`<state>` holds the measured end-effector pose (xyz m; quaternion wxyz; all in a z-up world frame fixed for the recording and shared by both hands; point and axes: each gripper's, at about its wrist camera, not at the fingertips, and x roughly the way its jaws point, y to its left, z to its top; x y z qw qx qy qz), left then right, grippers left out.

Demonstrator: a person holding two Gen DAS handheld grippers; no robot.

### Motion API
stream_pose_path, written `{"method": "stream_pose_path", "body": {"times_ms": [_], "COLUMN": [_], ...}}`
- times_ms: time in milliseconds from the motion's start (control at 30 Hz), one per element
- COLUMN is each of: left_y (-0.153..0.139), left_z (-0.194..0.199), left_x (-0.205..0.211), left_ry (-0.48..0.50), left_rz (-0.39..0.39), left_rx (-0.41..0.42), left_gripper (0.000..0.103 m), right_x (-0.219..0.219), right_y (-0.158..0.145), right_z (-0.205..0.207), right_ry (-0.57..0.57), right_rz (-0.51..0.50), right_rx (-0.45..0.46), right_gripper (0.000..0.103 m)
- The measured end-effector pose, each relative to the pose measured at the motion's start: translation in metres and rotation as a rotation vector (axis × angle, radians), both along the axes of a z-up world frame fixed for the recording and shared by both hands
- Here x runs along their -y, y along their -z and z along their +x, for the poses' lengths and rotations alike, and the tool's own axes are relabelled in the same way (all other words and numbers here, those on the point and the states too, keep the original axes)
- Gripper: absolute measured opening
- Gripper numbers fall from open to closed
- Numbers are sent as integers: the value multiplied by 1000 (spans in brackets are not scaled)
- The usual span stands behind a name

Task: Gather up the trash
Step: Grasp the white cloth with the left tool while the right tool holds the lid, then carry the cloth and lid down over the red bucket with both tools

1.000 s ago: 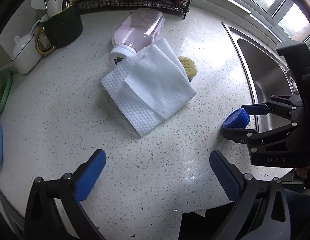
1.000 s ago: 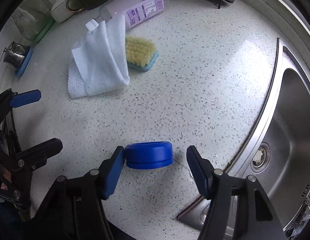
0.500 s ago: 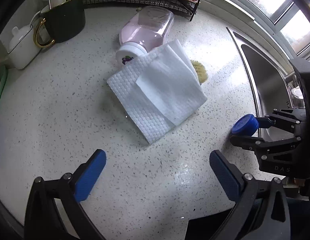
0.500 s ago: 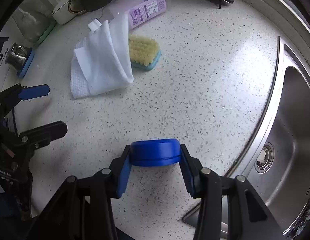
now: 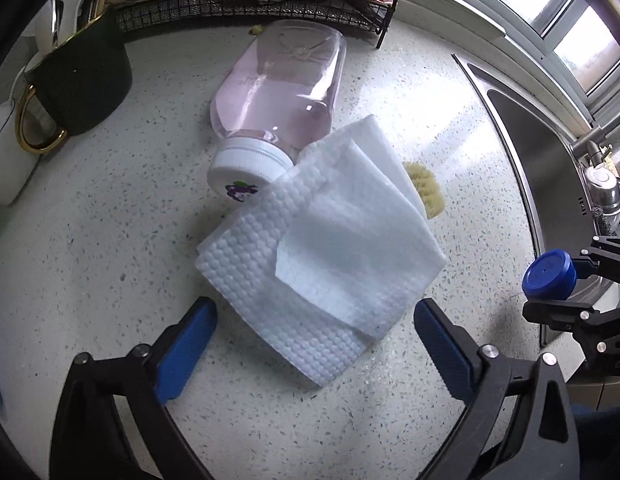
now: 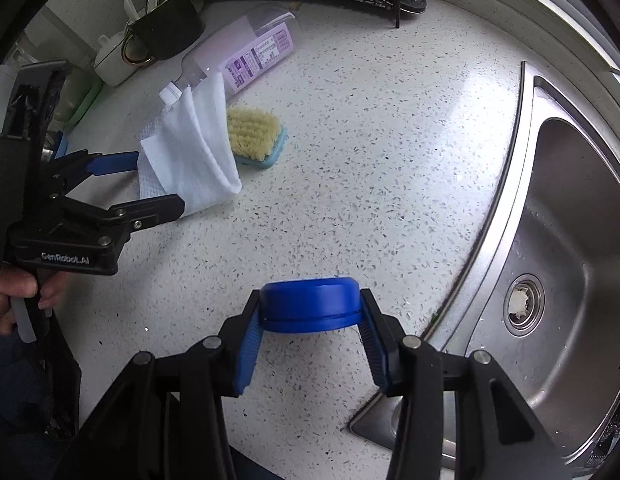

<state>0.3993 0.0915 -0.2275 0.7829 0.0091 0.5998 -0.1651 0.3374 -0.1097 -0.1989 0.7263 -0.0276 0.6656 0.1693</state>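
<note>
Right gripper (image 6: 312,314) has closed on the blue cap (image 6: 310,304) and lifted it clear of the worktop (image 6: 370,168). Left gripper (image 5: 314,330), spread and narrowing slightly, has descended astride the paper towel (image 5: 322,248); second pickup imminent.

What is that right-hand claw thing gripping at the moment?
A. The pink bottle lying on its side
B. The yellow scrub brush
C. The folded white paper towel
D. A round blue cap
D: the right gripper has its two blue pads pressed against the sides of the round blue cap, while the paper towel, the scrub brush and the pink bottle lie on the counter further off.
</note>
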Motion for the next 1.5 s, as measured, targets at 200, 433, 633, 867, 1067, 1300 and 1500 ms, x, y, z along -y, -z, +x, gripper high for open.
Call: {"method": "stream_pose_path", "body": {"times_ms": [200,433,633,867,1067,1300,1500], "left_y": [3,0,0,-18,-37,-42,-61], "left_z": [4,6,-6,-22,-37,-57,-106], "left_x": [21,38,47,55,61,77,93], "left_ry": [81,97,114,134,179,207,203], "left_rz": [62,-8,-21,-56,-98,-101,-75], "left_rx": [38,2,8,24,42,55,92], "left_gripper": [71,20,6,5,4,4,4], "right_x": [10,5,7,15,20,26,43], "right_y": [-1,0,0,-1,1,-21,-39], "right_z": [1,3,0,-7,-16,-45,-83], "right_ry": [44,56,58,97,151,177,143], "right_rz": [50,55,64,78,69,75,96], "right_rx": [-28,-15,-12,-18,-19,37,84], "right_gripper": [43,43,43,43,43,43,43]}}
